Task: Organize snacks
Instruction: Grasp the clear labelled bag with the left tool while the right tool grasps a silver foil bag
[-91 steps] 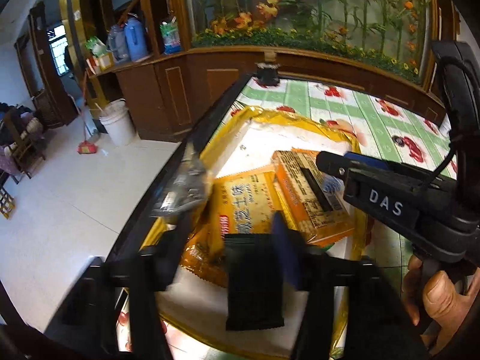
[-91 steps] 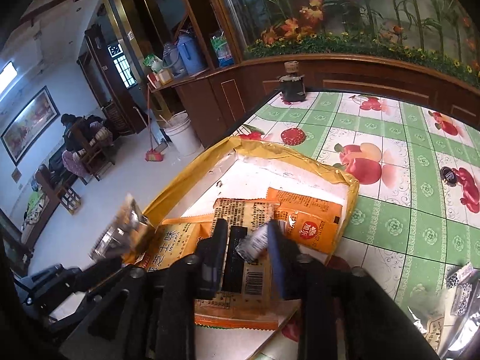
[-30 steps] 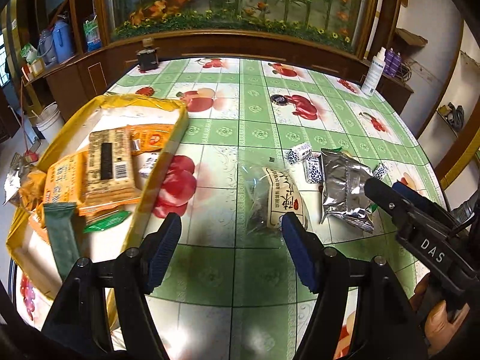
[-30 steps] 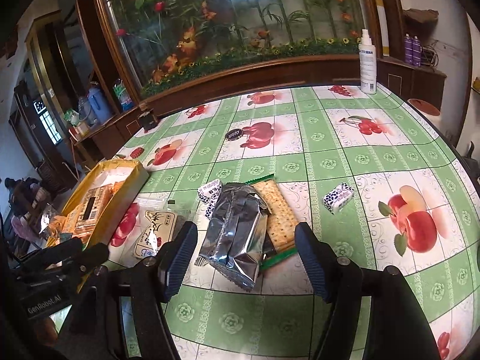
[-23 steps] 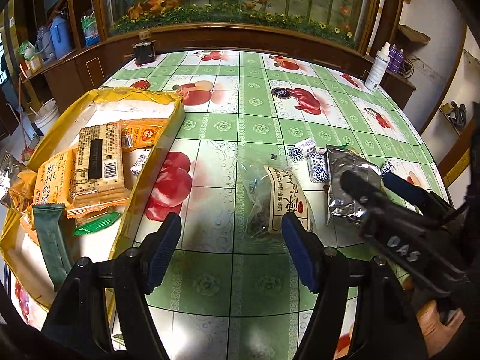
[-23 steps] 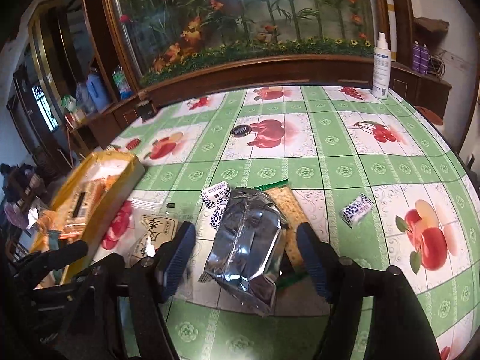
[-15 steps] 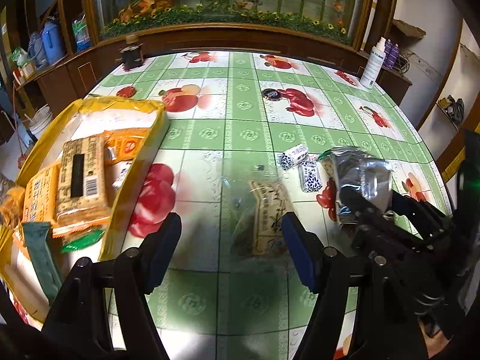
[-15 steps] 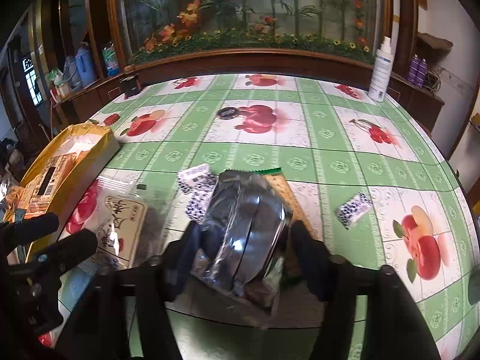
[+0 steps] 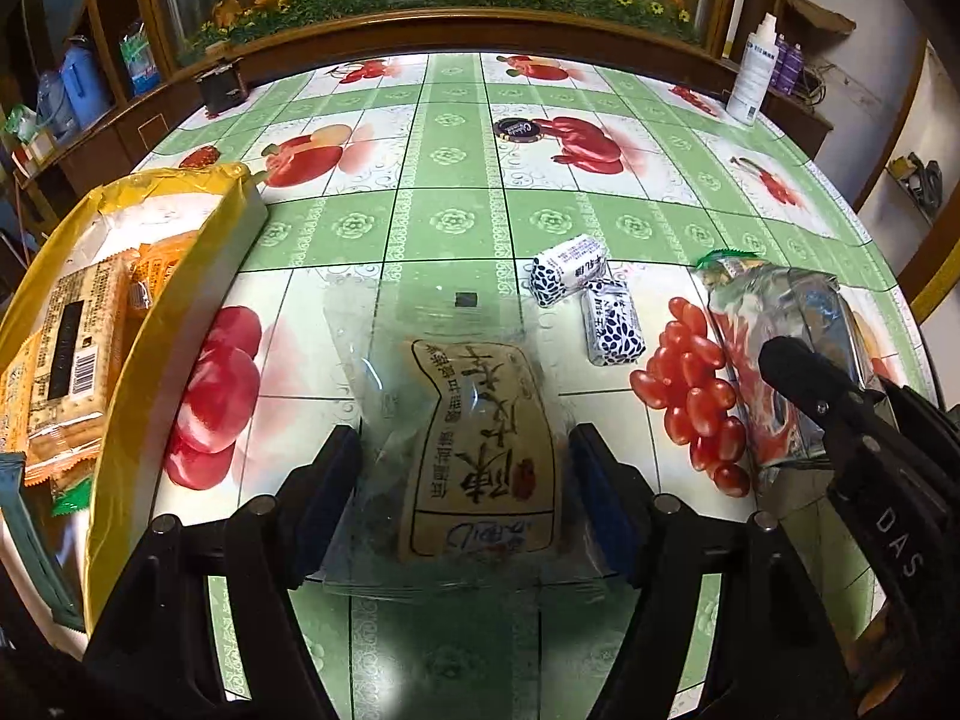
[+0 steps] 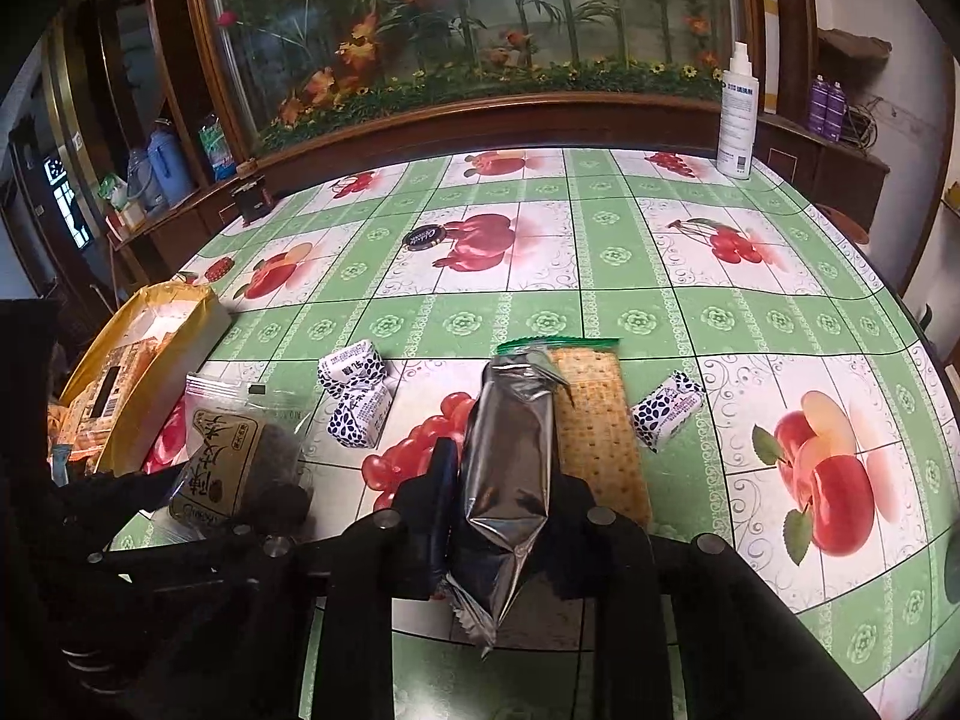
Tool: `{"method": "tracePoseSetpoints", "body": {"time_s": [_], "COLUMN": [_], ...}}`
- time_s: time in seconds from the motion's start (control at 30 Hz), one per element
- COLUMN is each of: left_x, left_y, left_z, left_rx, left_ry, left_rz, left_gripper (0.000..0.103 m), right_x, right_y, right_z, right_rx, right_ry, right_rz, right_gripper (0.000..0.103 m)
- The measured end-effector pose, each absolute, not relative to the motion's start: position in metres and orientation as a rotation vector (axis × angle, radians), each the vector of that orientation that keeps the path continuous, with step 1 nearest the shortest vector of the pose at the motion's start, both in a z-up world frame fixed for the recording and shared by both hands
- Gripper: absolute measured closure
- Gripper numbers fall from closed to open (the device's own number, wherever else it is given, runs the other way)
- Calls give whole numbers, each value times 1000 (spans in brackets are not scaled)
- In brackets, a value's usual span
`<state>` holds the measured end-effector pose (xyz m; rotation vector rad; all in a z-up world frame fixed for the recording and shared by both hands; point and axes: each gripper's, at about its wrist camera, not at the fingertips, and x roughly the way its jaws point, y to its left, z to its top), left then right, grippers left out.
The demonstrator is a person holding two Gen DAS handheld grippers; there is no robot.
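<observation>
Jaws just closed — right gripper [image 10: 501, 516] pinching silver pouch [image 10: 510, 450]; left gripper [image 9: 465, 495] agape.

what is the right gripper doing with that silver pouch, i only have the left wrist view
observer: the right gripper has just been closing, and its pads now press both sides of the silver pouch.
operator: anything hidden behind the pouch
observer: yes, a cracker pack lies flat along its right side, partly covered by it.
operator: more candies past that
observer: one blue-and-white candy lies just right of the cracker pack.
</observation>
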<state>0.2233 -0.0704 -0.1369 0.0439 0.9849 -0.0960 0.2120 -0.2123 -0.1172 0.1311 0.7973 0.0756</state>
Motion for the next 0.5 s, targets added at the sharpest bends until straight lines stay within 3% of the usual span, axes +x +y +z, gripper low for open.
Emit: {"method": "tracePoseSetpoints", "body": {"time_s": [0.13, 0.5], "left_x": [222, 194], "left_y": [-65, -48], "left_z": [-135, -120], "left_rx": [48, 56], "left_ry": [978, 943], "left_rz": [-96, -60], "left_gripper": [45, 59], "right_x": [208, 186], "right_y": [-218, -222], "right_z": [-117, -104], "right_rx": [161, 213], "right_ry": [794, 774], "right_rz": [84, 111], "right_gripper": [82, 82]}}
